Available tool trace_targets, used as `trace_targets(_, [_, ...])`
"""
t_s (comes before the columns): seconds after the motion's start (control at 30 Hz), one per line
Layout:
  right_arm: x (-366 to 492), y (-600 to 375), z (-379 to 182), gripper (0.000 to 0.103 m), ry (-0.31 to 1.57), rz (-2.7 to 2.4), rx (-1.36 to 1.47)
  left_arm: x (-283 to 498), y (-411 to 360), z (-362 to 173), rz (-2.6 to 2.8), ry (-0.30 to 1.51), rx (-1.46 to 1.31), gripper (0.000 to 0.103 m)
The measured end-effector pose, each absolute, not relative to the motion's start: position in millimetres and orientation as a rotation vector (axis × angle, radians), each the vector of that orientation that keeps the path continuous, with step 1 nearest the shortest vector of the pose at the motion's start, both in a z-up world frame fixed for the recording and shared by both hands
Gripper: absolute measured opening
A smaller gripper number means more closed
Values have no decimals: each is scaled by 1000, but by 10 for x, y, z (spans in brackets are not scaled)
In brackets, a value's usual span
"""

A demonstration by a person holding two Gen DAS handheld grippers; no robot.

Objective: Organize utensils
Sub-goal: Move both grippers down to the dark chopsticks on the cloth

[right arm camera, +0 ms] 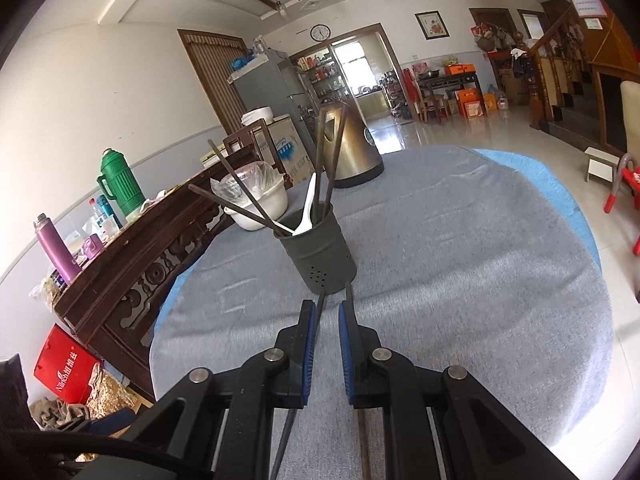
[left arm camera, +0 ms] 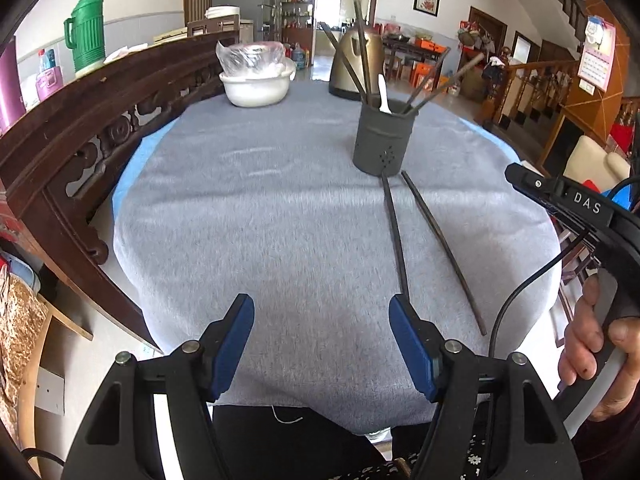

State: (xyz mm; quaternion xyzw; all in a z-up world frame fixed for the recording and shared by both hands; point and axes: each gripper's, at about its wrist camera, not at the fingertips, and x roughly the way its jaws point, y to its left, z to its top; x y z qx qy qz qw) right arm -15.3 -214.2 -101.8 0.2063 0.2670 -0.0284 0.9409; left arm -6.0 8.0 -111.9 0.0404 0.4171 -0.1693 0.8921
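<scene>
Fingers, right gripper [right arm camera: 324, 312]: narrowly parted, straddling loose chopsticks [left arm camera: 400, 240]; left gripper [left arm camera: 322, 312]: wide, empty. Risk I foresee: pinching both chopsticks, toppling utensil holder [right arm camera: 318, 256].

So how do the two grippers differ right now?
The left gripper is wide open over bare cloth; the right gripper has its fingers much closer together. The left is beside the two loose chopsticks; the right hovers over them, pointing at the holder. Both have blue pads and hold nothing.
</scene>
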Motion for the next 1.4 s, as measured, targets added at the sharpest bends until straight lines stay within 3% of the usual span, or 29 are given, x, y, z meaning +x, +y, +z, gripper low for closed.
trace_targets(0.6, [326, -2070, -1409, 13, 639, -30, 433, -190, 43, -1178, -352, 746, 214, 71])
trace_targets(1.4, [497, -2550, -1506, 13, 689, 1, 521, 308, -164, -1277, -364, 883, 175, 71])
